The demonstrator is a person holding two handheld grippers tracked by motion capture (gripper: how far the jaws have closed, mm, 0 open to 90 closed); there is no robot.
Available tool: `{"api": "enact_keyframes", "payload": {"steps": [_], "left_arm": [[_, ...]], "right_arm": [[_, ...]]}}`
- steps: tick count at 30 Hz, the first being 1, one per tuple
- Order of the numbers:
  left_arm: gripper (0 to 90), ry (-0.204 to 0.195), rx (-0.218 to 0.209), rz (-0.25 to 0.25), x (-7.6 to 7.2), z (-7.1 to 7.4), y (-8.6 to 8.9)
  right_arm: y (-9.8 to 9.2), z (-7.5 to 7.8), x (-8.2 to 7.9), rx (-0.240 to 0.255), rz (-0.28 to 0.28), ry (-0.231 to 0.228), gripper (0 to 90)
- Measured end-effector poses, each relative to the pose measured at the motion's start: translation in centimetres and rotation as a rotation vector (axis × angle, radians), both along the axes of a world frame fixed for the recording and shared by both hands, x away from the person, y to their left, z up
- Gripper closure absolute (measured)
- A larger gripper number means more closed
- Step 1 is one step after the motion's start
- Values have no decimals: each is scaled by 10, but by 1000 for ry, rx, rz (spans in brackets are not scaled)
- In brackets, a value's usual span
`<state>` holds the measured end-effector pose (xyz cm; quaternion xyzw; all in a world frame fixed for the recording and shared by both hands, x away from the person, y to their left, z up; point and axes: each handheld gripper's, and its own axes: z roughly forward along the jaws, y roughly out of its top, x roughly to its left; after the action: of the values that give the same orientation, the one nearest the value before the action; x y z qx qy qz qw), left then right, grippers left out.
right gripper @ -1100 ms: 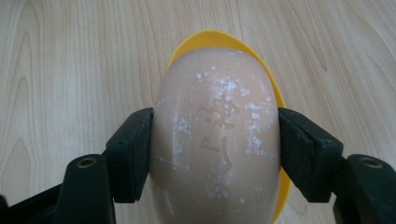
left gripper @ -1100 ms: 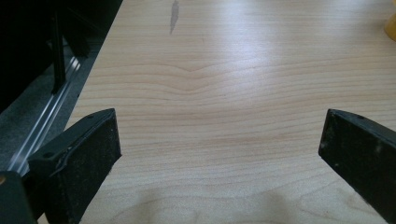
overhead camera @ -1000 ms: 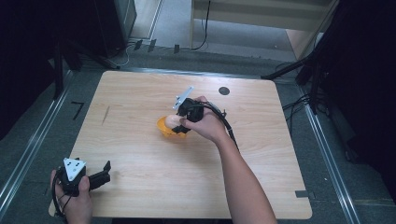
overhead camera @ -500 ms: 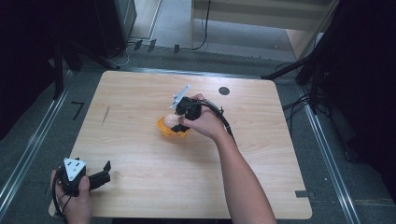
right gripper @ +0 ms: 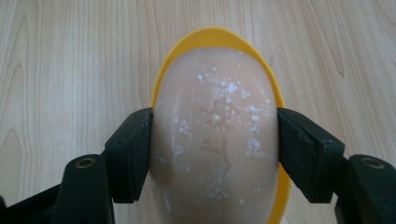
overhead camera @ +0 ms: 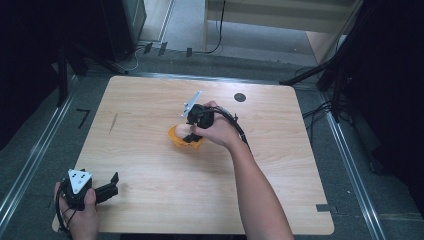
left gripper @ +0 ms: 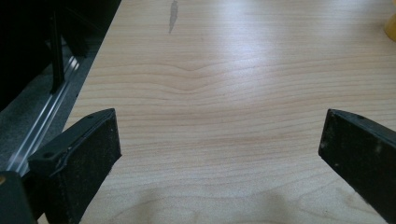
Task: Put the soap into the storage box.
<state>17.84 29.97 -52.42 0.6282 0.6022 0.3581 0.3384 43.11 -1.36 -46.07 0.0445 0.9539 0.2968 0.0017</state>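
In the high view the person's right hand (overhead camera: 218,131) covers most of the right gripper (overhead camera: 192,134) and what it holds, so only a curved edge of the shallow yellow plastic dish (overhead camera: 176,138) and a pale sliver above it are clear there, near the middle of the light wooden table (overhead camera: 280,165). The right gripper view settles what that sliver is: a pale peach oval bar of soap (right gripper: 215,140), dusted with white flecks and stamped with a faint raised mark too soft to read, lies over the yellow dish (right gripper: 219,36), whose rim shows as a thin arc around the bar's far end and along its right edge (the near end of both is cut off at the bottom of that view). Whether the bar rests in the dish or is lifted just clear of it cannot be told. The right gripper (right gripper: 215,140) has its two black jaws pressed against the bar's left and right sides. Well apart, at the table's near left corner, the left hand (overhead camera: 80,215) holds the left gripper (overhead camera: 111,184) low over bare wood, and the left gripper view shows its jaws spread wide with nothing between them, a sliver of yellow dish (left gripper: 390,25) cut off at the upper right edge.
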Motion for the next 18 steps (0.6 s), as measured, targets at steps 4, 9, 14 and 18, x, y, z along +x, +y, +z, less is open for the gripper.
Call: {"api": "enact_keyframes", "payload": {"steps": [4,9,14,18], "left_arm": [[0,-3,-1,2,0,0,0],[0,-2,-2,1,0,0,0],[0,1,1,-1,0,0,0],[0,5,6,-1,0,0,-1]], "right_arm": [[-6,9,1,56,-30,-1,327],[-10,9,-1,51,-39,-5,328],[-20,7,-3,73,-72,4,327],[-29,5,-7,77,-94,8,318]]}}
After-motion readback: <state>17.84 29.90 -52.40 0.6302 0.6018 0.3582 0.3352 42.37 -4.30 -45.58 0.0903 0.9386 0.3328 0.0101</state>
